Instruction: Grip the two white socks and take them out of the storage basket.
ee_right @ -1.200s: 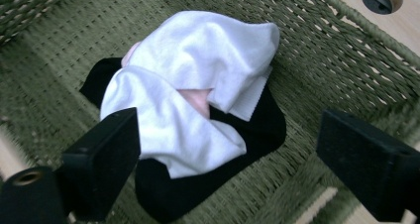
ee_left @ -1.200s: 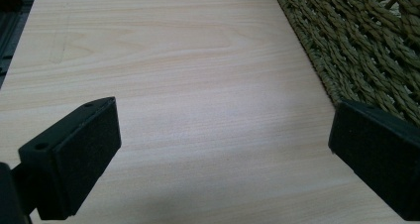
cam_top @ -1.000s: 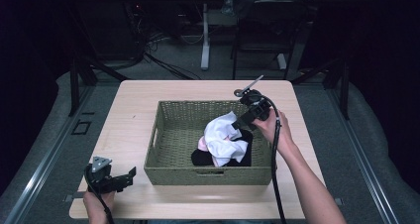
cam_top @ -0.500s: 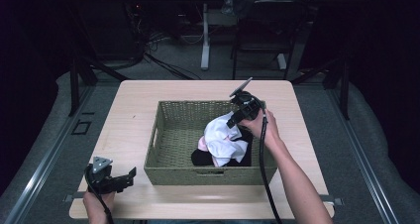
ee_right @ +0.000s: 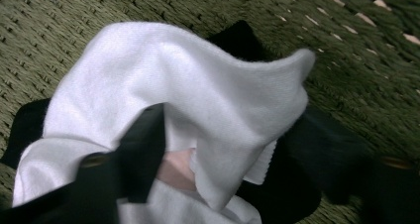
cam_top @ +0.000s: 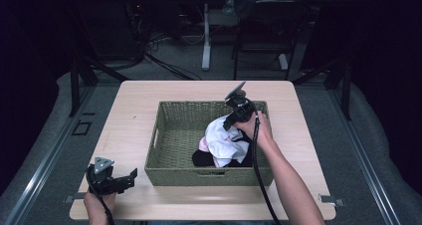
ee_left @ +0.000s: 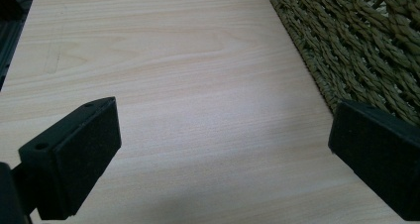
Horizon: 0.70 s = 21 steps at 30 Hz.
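Two tongs | right tongs (ee_right: 257, 149) closing around white fabric garment (ee_right: 198, 95) inside green woven basket (cam_top: 174, 135), not yet pinching | left tongs (ee_left: 223, 149) spread, hovering over wooden table (ee_left: 173, 60) beside basket

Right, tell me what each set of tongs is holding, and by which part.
Left tongs: open, nothing held. Right tongs: closing around a raised fold of the white cloth in the basket, not yet clamped.
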Motion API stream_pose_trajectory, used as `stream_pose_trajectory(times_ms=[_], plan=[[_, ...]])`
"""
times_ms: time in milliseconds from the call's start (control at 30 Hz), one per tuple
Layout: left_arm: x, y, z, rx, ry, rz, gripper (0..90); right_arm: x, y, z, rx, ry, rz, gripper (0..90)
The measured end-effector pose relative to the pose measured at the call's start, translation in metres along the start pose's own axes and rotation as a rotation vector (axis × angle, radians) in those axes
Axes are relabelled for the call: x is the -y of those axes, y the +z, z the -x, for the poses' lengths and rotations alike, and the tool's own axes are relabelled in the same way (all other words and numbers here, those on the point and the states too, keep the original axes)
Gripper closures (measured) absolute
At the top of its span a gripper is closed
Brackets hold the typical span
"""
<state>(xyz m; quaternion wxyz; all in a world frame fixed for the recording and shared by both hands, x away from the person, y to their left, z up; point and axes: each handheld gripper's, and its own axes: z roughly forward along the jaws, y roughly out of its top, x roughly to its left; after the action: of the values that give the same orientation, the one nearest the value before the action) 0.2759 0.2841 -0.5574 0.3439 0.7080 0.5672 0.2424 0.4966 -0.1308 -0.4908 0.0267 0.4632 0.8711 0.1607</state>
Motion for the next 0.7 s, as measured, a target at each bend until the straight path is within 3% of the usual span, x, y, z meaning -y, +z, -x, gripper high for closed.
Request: stream_pose_trajectory(times_ms=[33, 167, 300, 467, 700], plan=[[0.000, 0.000, 0.000, -0.002, 0.000, 0.000, 0.0, 0.000, 0.002, -0.001, -0.006, 0.020, 0.010, 38.8], [-0.001, -0.001, 0.001, -0.004, 0.007, 0.002, 0.0, 0.001, 0.003, -0.001, -0.007, 0.029, -0.007, 61.0], [0.000, 0.000, 0.001, 0.005, 0.003, 0.001, 0.0, 0.002, -0.001, -0.001, -0.009, 0.007, -0.034, 77.0], [-0.001, 0.000, 0.001, 0.006, 0.003, 0.005, 0.0, 0.003, -0.010, -0.006, 0.003, -0.005, -0.016, 81.1], [-0.001, 0.000, 0.001, 0.017, 0.004, 0.003, 0.0, -0.001, -0.038, -0.012, -0.001, -0.041, -0.017, 81.8]])
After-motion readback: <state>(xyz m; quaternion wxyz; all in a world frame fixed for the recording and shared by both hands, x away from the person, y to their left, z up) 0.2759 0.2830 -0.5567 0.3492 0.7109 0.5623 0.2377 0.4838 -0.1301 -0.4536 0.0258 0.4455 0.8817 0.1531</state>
